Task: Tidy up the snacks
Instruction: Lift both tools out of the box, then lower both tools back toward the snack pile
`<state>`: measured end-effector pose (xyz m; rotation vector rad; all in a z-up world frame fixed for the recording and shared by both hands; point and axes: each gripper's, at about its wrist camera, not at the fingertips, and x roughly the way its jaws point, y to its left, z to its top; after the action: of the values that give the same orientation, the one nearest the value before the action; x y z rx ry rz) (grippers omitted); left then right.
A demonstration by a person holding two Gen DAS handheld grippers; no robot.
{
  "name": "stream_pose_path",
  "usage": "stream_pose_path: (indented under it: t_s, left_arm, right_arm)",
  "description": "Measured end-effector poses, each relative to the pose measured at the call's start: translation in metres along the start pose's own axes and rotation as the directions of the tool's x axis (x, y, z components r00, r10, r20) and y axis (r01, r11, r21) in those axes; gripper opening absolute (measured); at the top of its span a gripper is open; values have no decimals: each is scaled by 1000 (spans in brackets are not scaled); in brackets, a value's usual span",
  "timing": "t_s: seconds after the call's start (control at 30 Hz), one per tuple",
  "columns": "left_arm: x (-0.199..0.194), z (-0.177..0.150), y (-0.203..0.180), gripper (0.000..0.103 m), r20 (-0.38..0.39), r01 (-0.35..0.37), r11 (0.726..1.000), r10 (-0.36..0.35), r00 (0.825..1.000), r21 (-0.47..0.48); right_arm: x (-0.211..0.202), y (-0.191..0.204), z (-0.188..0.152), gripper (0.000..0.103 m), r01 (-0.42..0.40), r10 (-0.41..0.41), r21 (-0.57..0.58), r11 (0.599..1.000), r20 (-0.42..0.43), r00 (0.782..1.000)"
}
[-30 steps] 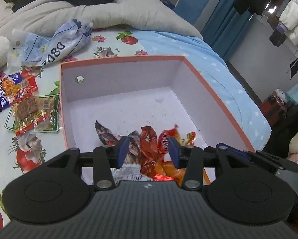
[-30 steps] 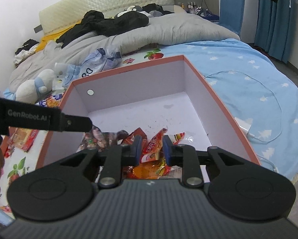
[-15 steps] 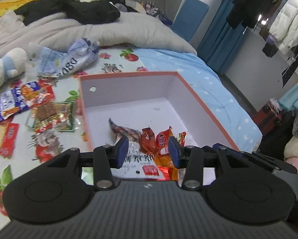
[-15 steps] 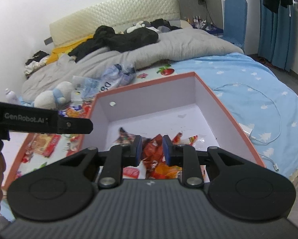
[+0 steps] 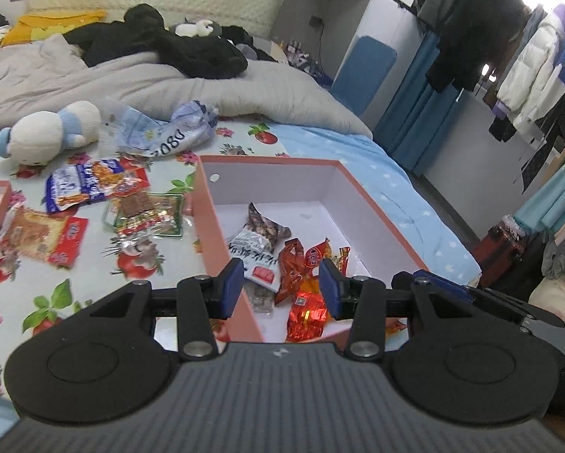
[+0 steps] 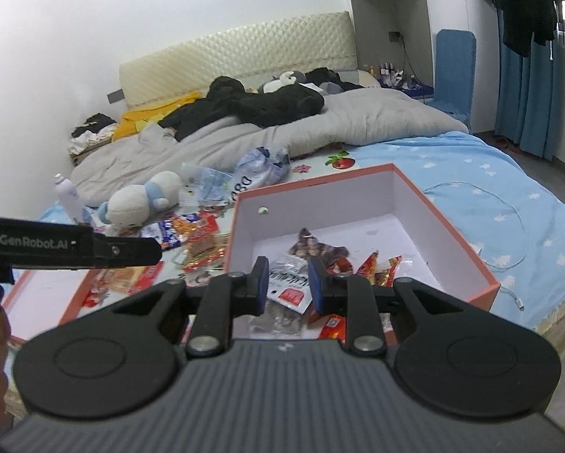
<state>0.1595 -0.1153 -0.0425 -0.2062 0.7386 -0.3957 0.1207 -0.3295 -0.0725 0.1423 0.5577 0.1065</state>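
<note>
A pink-rimmed box (image 5: pixel 267 158) with a white inside lies on the bed, also in the right wrist view (image 6: pixel 448 234). Inside it lie a white packet (image 5: pixel 252 253), a brown packet (image 5: pixel 263 226) and red wrappers (image 5: pixel 294 275). My left gripper (image 5: pixel 280 288) hovers over the box's near edge, open and holding nothing. My right gripper (image 6: pixel 288 287) hangs above the same box with a narrow gap between its pads, nothing gripped. Loose on the floral cloth left of the box are a blue-orange packet (image 5: pixel 90 185), a clear packet of brown bars (image 5: pixel 146 215) and an orange-red packet (image 5: pixel 40 234).
A second pink-edged box (image 6: pixel 37 302) sits at the left. A white plush toy (image 5: pixel 48 132), a crumpled blue-white bag (image 5: pixel 169 136), a grey duvet (image 5: pixel 131 87) and black clothes lie behind. A white cable (image 6: pixel 509 226) runs over the blue sheet. Coats hang at right.
Both grippers have drawn back and risen away from the box, so more of the bed and the loose packets shows. The snacks stay in the box. Neither gripper's gap has changed.
</note>
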Motion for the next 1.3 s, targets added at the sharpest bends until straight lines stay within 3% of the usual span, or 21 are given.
stream_pose_path:
  t_s: [0.23, 0.53, 0.97, 1.3]
  left_arm:
    - [-45, -26, 15, 50, 32, -16, 1000, 17, 999, -26]
    - [-88, -66, 41, 50, 51, -91, 993, 95, 994, -73]
    - [-78, -92, 69, 50, -1, -147, 982, 148, 989, -121]
    - [-61, -93, 94, 50, -5, -175, 975, 176, 984, -140]
  right_arm:
    - [-26, 29, -18, 26, -45, 45, -4, 999, 22, 999]
    - [-39, 61, -39, 26, -110, 111, -52, 993, 18, 994]
    - [-30, 83, -77, 27, -166, 163, -74, 983, -43, 986]
    - [-8, 104, -79, 27, -189, 190, -160, 969, -6, 982]
